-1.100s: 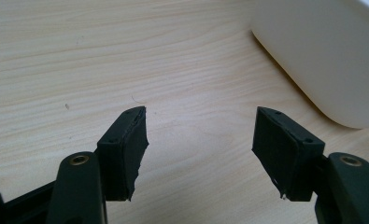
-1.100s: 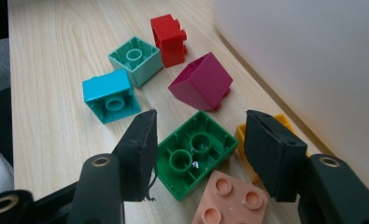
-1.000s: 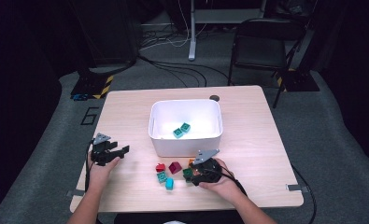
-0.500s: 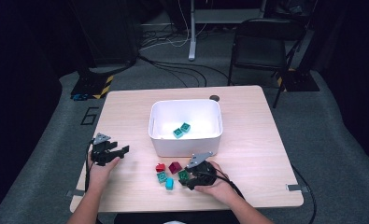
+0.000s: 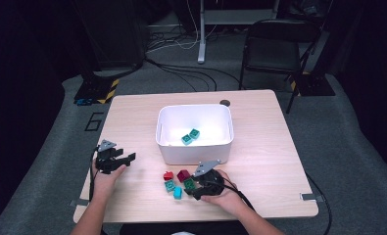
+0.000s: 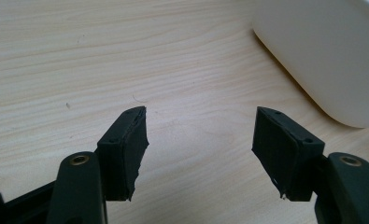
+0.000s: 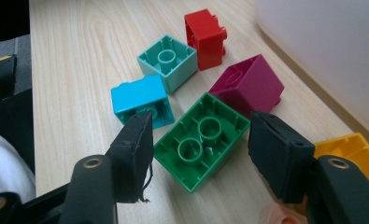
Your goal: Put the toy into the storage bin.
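Observation:
Several toy bricks lie in front of the white bin (image 5: pixel 193 152): red (image 5: pixel 168 175), magenta (image 5: pixel 183 175), teal (image 5: pixel 170 185), cyan (image 5: pixel 178 193) and green (image 5: pixel 188 184). My right gripper (image 5: pixel 195 189) sits low over them, and its jaws have just been opening. In the right gripper view the green brick (image 7: pixel 201 140) lies upside down between the spread jaws of the right gripper (image 7: pixel 202 119), with neither pad pressing on it. Around it are cyan (image 7: pixel 140 99), teal (image 7: pixel 168 61), red (image 7: pixel 204 37) and magenta (image 7: pixel 247 86) bricks. My left gripper (image 5: pixel 127 157) rests open over bare wood.
Two teal bricks (image 5: pixel 190 136) lie inside the bin. A yellow brick (image 7: pixel 350 151) shows behind the right jaw. In the left gripper view, the bin's wall (image 6: pixel 322 51) curves past the upper right, beyond the left gripper (image 6: pixel 202 112). A dark round mark (image 5: pixel 225 103) sits behind the bin.
The right gripper has shifted slightly left onto the cluster of bricks. The left hand and gripper have stayed in place.

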Available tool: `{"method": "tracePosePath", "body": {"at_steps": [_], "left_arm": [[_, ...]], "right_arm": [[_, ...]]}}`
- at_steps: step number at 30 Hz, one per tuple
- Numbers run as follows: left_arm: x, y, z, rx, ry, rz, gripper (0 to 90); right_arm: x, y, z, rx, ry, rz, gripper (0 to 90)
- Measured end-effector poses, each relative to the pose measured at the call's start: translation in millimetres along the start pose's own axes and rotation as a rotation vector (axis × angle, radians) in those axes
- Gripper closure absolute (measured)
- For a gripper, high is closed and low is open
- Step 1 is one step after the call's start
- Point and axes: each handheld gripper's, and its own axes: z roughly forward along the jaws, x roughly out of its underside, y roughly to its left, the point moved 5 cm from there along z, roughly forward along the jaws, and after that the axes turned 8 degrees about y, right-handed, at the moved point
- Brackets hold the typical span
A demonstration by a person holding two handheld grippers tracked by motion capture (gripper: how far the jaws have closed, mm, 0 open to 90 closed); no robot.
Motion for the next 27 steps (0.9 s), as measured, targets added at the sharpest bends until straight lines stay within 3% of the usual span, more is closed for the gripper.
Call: {"method": "tracePosePath", "body": {"at_steps": [8,11,14,27], "left_arm": [[0.2,-0.5,0.6,-0.001,0.003,0.004,35.1],[0.1,-0.8,0.3,-0.002,0.004,0.006,35.1],[0.2,0.2,0.0,-0.002,0.005,0.004,35.1],[0.3,-0.4,0.4,0.000,0.005,0.006,35.1]], "right_arm": [[-9.3,-0.3,-2.2,0.031,-0.051,0.009,40.1],[-11.6,1.6,2.2,0.030,-0.044,0.012,40.0],[-10.6,2.1,6.7,0.058,-0.025,-0.031,38.6],[0.6,-4.4,4.8,0.062,0.017,-0.014,42.3]]}}
